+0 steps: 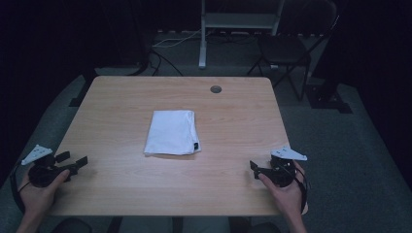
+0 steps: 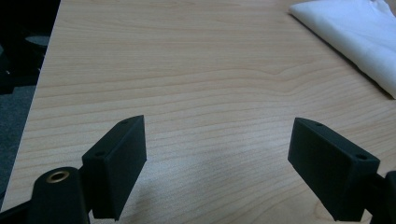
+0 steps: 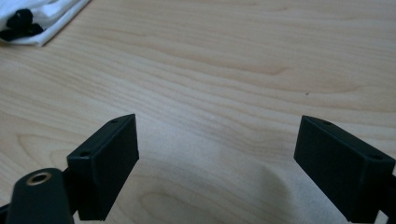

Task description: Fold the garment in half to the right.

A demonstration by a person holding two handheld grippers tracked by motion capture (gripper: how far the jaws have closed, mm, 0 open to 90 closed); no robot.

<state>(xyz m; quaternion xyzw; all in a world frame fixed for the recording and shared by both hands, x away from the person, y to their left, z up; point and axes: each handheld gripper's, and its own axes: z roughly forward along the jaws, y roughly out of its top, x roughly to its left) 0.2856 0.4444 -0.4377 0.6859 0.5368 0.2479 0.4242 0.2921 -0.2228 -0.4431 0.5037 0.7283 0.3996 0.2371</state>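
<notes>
A folded white cloth (image 1: 172, 132) lies at the middle of the wooden table (image 1: 116, 97), with a small black tag at its near right corner. My left gripper (image 1: 77, 161) rests near the table's front left corner, jaws wide apart and nothing between them. My right gripper (image 1: 253, 167) sits near the front right edge, also open and holding nothing. In the left gripper view the cloth (image 2: 355, 35) shows at the upper right, well beyond the left gripper (image 2: 219, 163). In the right gripper view the cloth's corner (image 3: 42, 21) with the black tag sits at the upper left, far from the right gripper (image 3: 217, 161).
A small round grommet hole (image 1: 215, 89) sits in the table near its far edge. Behind the table stand a folding chair (image 1: 286, 48) and a white stand's legs (image 1: 204, 43). Dark carpet surrounds the table.
</notes>
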